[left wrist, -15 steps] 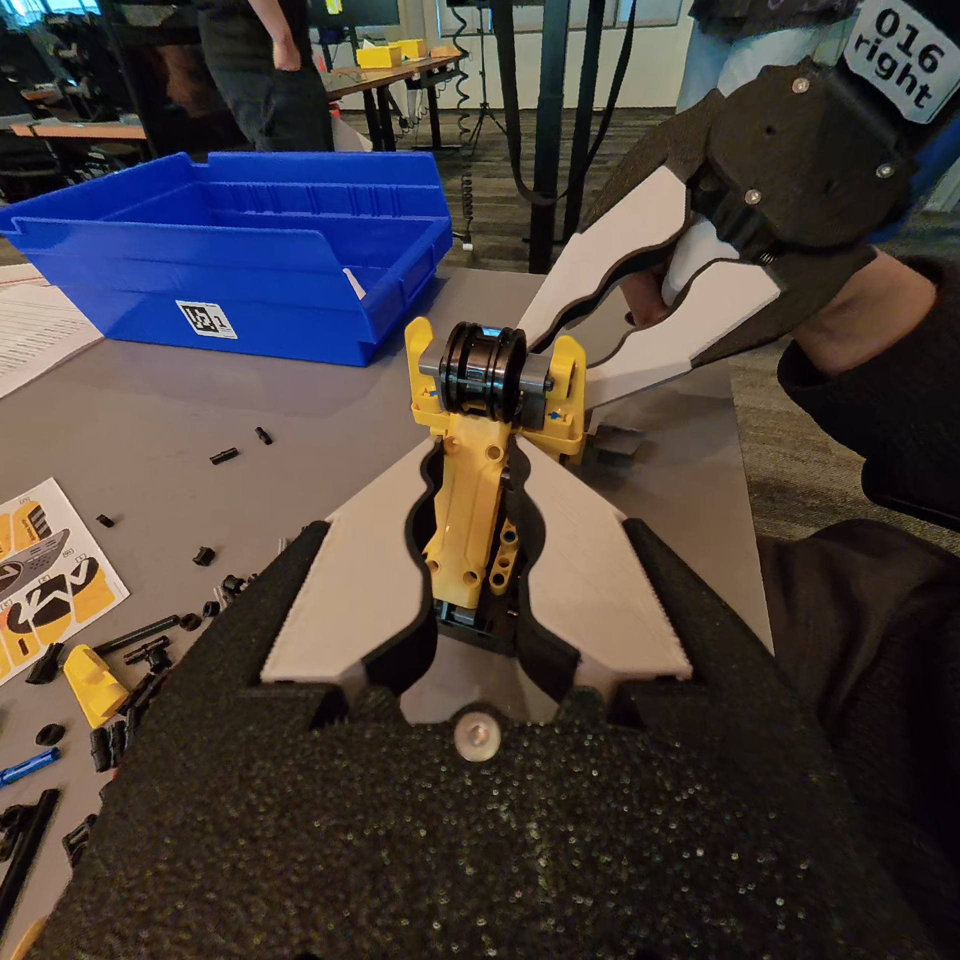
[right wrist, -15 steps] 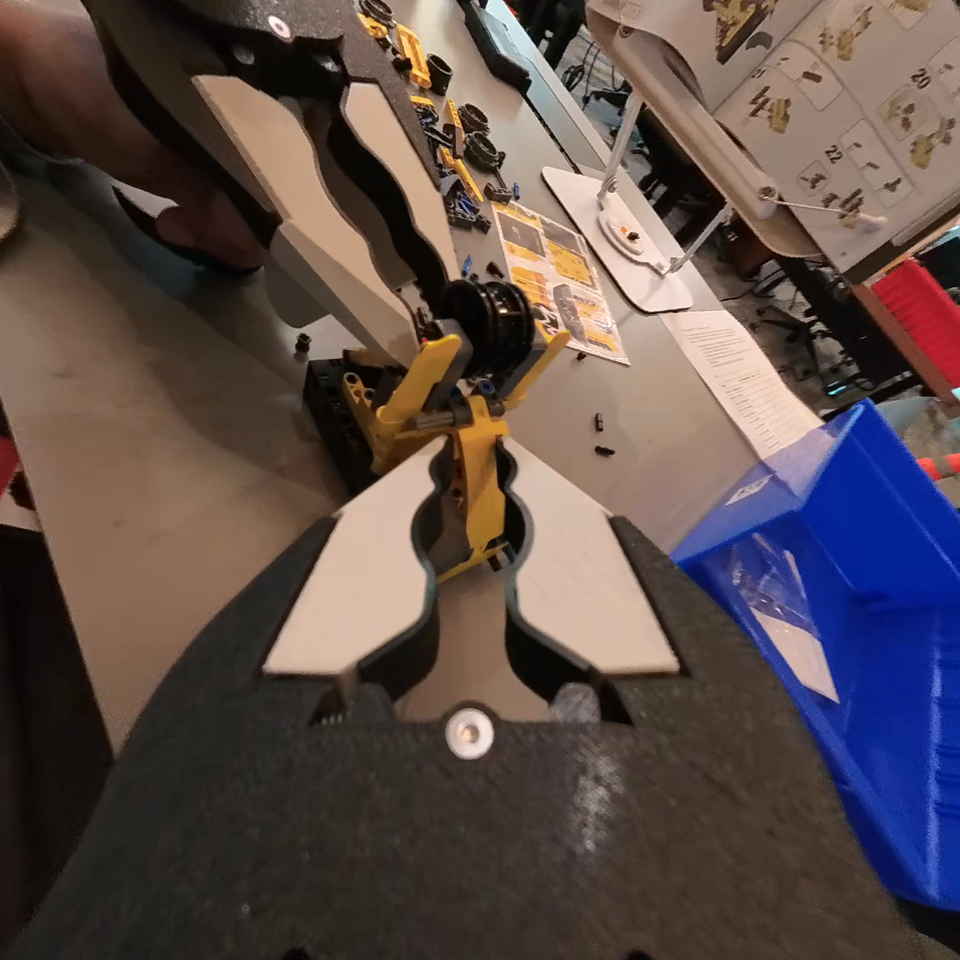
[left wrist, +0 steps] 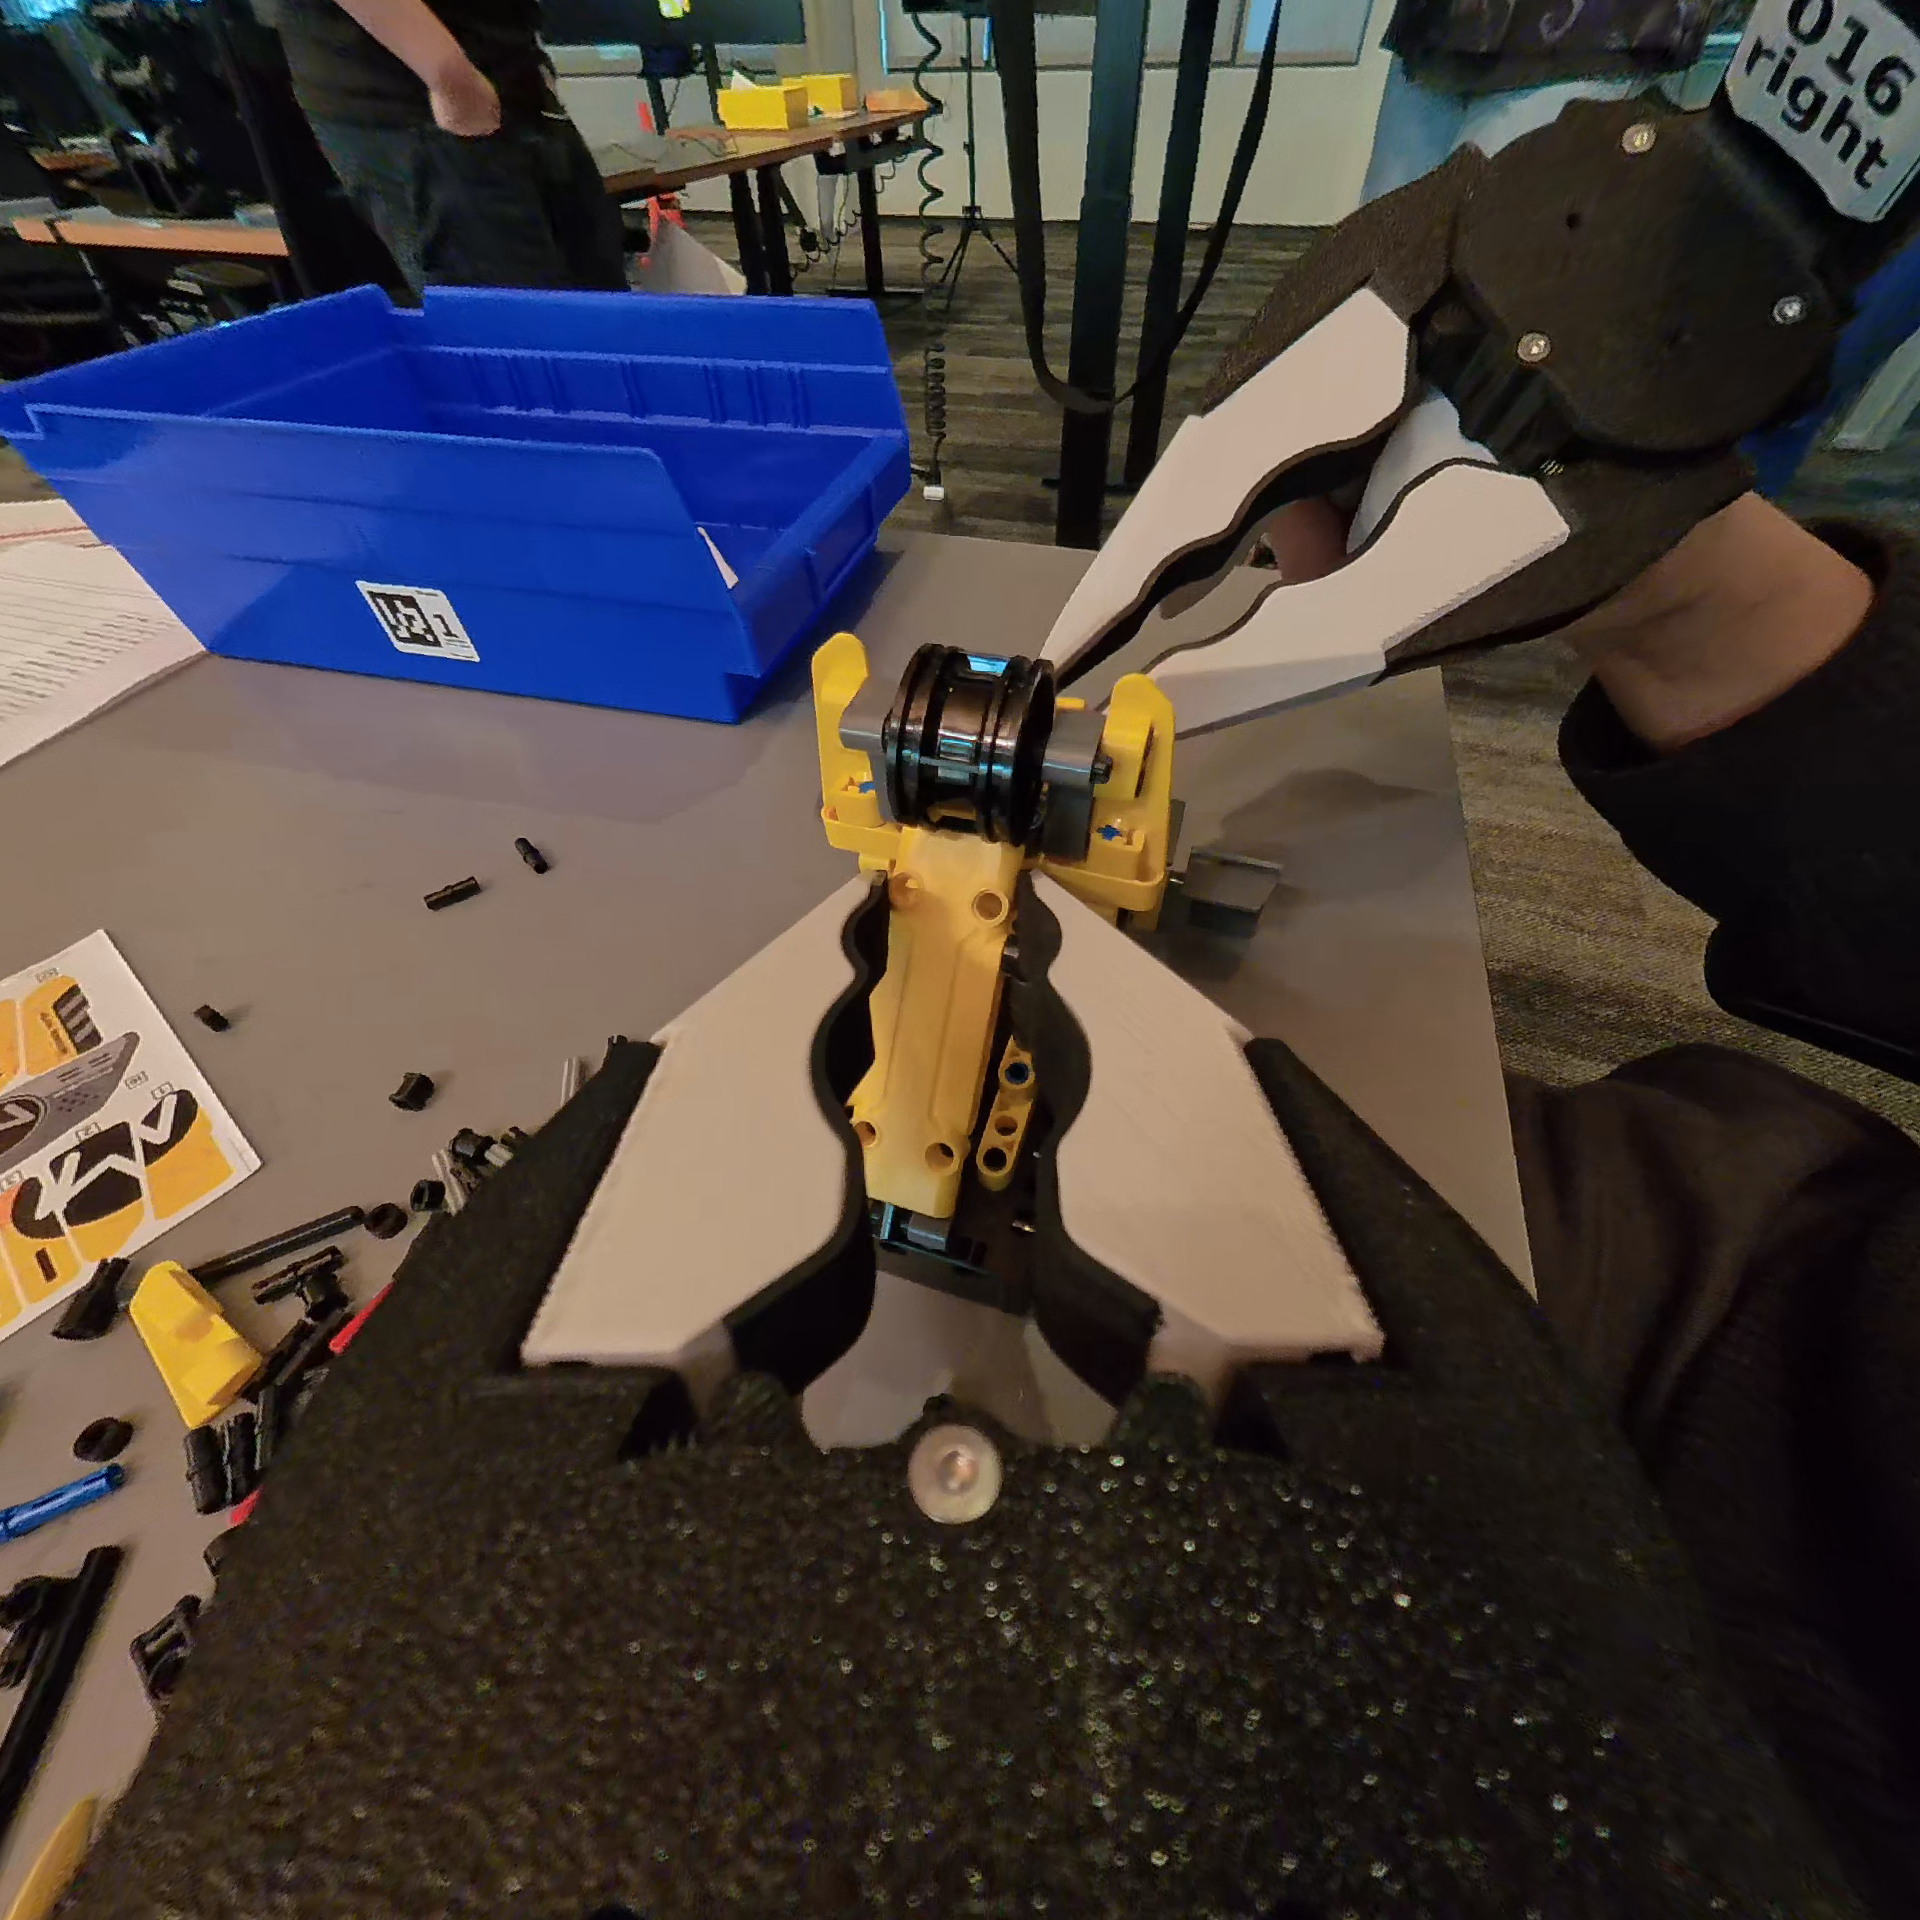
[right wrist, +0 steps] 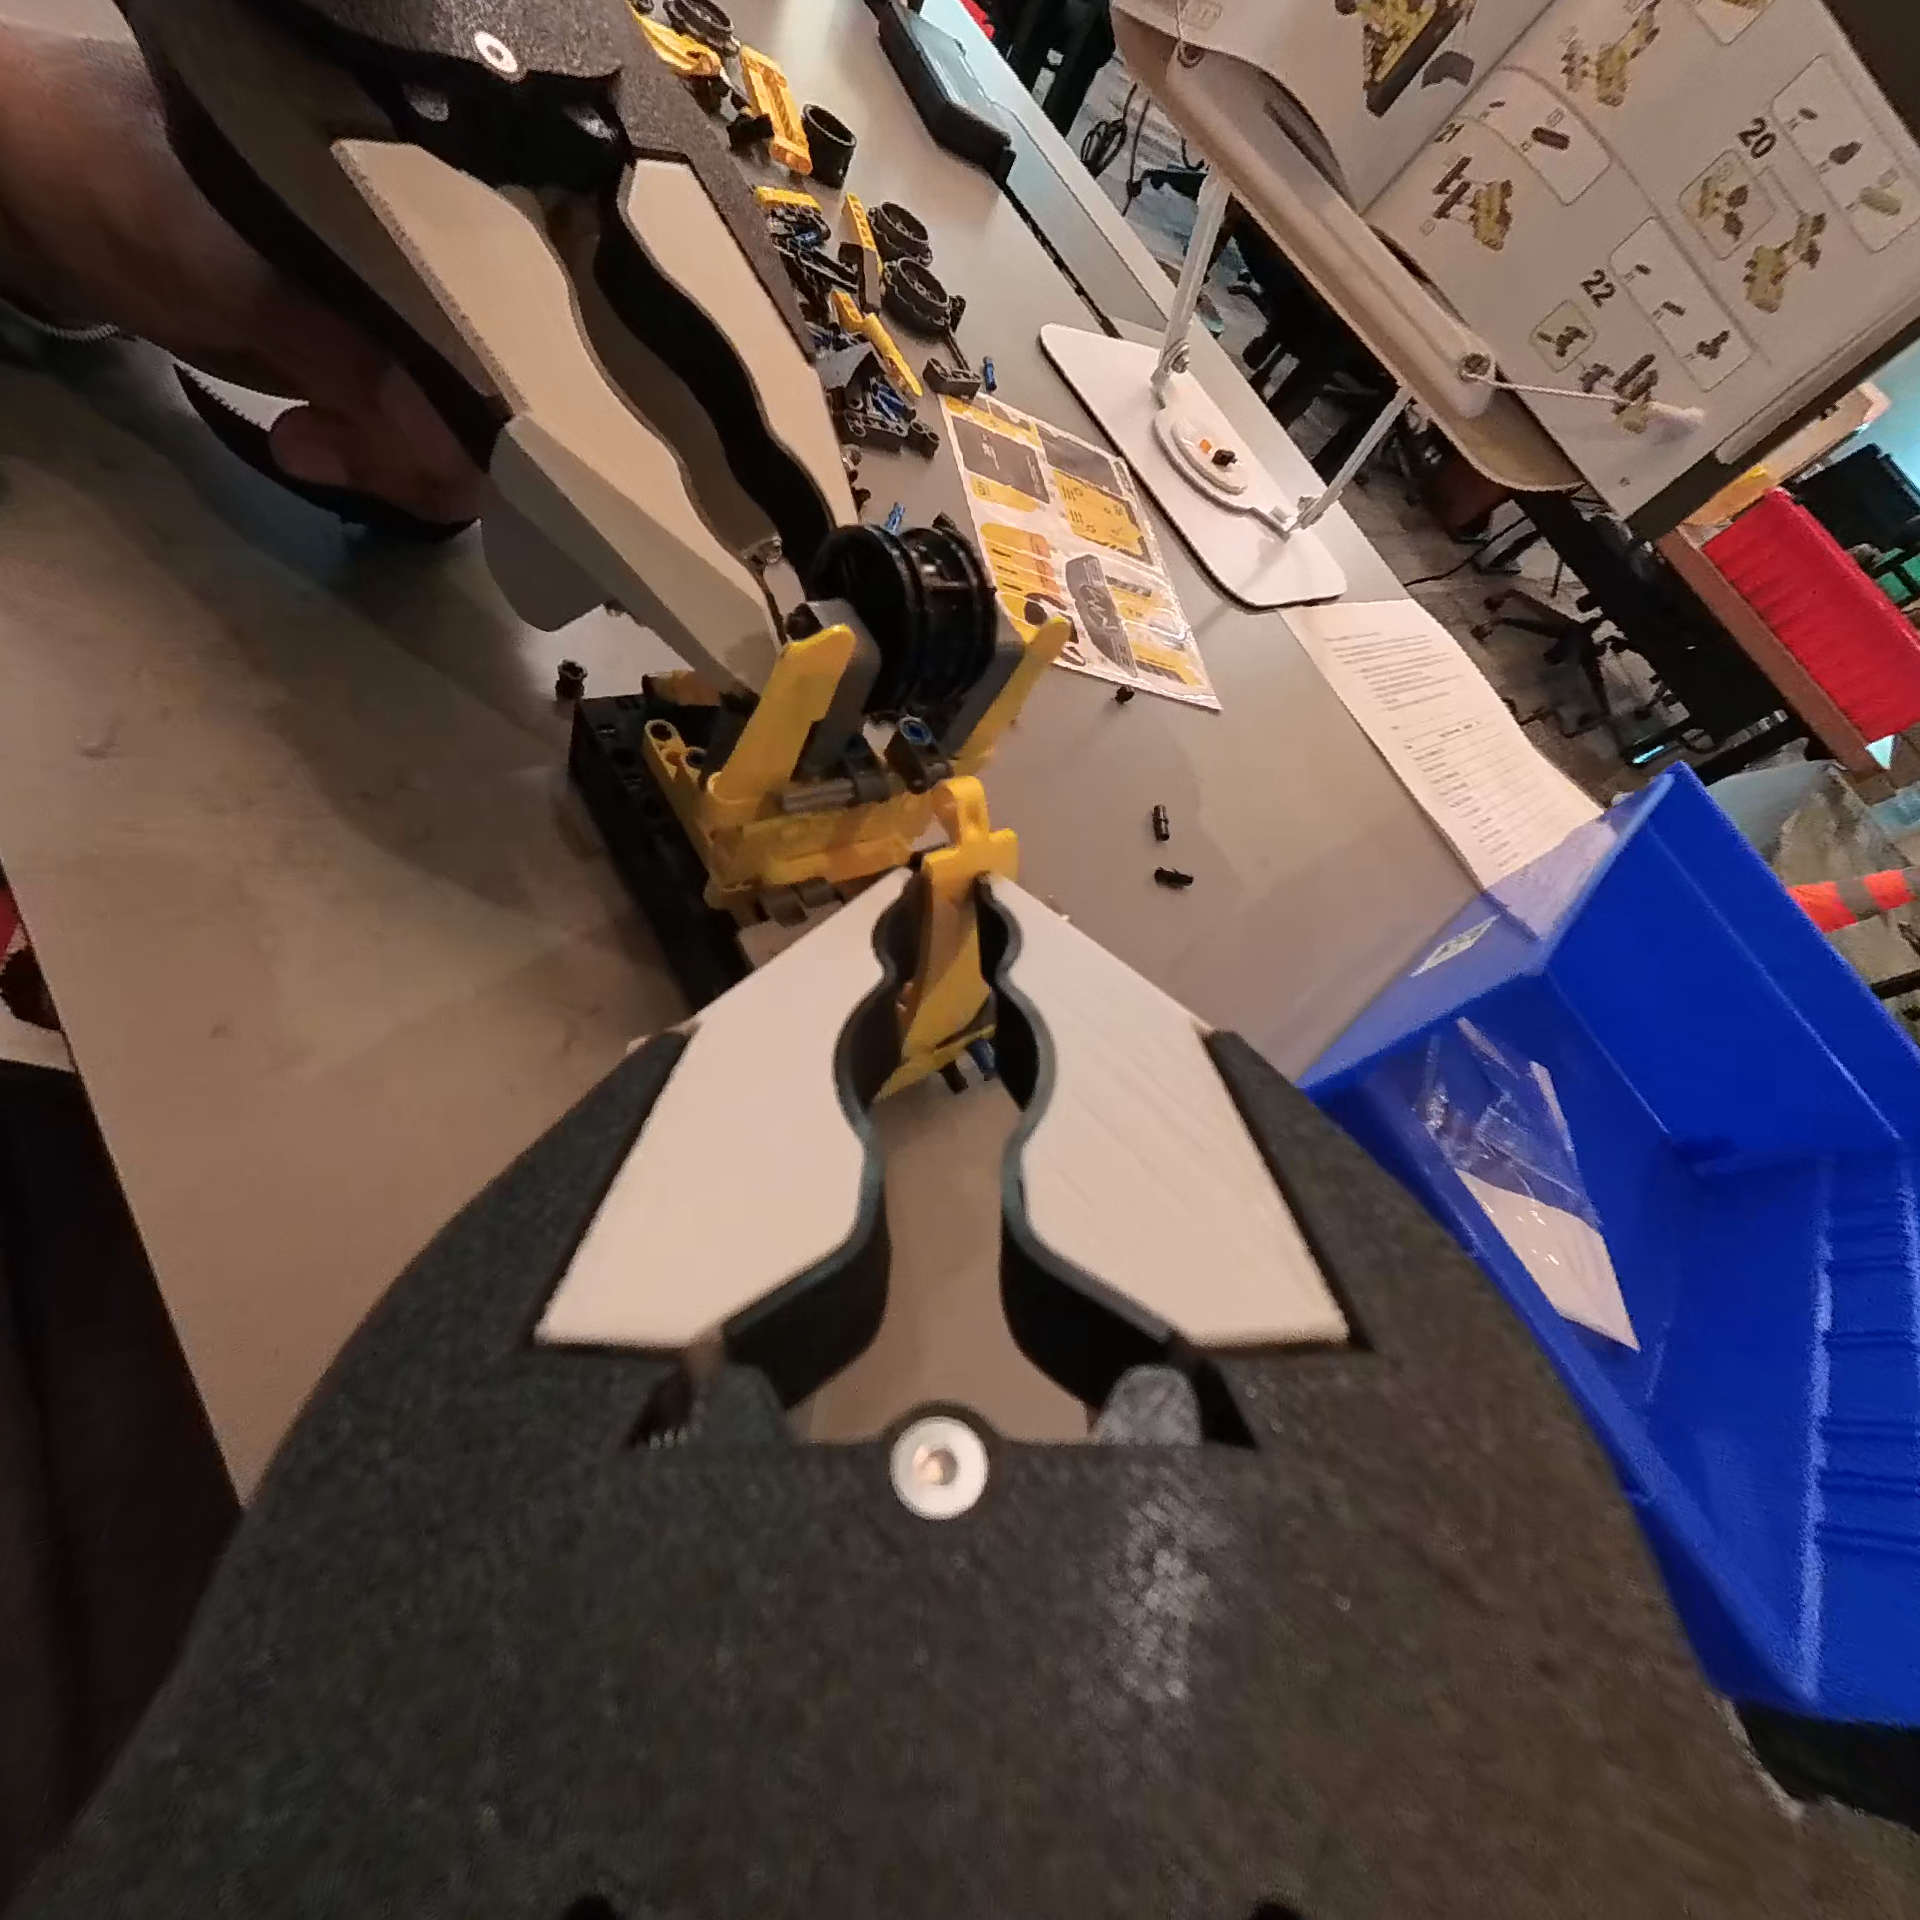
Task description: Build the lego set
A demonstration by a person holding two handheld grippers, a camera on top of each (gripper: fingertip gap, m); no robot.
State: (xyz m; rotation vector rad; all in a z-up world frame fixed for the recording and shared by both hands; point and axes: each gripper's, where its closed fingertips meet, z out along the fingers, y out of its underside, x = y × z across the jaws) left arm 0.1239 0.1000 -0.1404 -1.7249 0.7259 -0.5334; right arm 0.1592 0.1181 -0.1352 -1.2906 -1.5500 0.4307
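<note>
Left gripper (left wrist: pixel 951 894) clamped on a yellow plastic brick model (left wrist: pixel 940 1029) bearing a black ribbed wheel (left wrist: pixel 966 743), standing on the grey table (left wrist: pixel 312 810). Right gripper (right wrist: pixel 940 883) closed on the model's yellow side panel (right wrist: pixel 951 956). Blue plastic bin (left wrist: pixel 468 488) behind; loose black pins (left wrist: pixel 452 894) near.

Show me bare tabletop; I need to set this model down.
Bare: the grey table between the blue bin and the yellow model, bar two black pins. Crowded: loose parts and sticker sheet beside the left tool.
</note>
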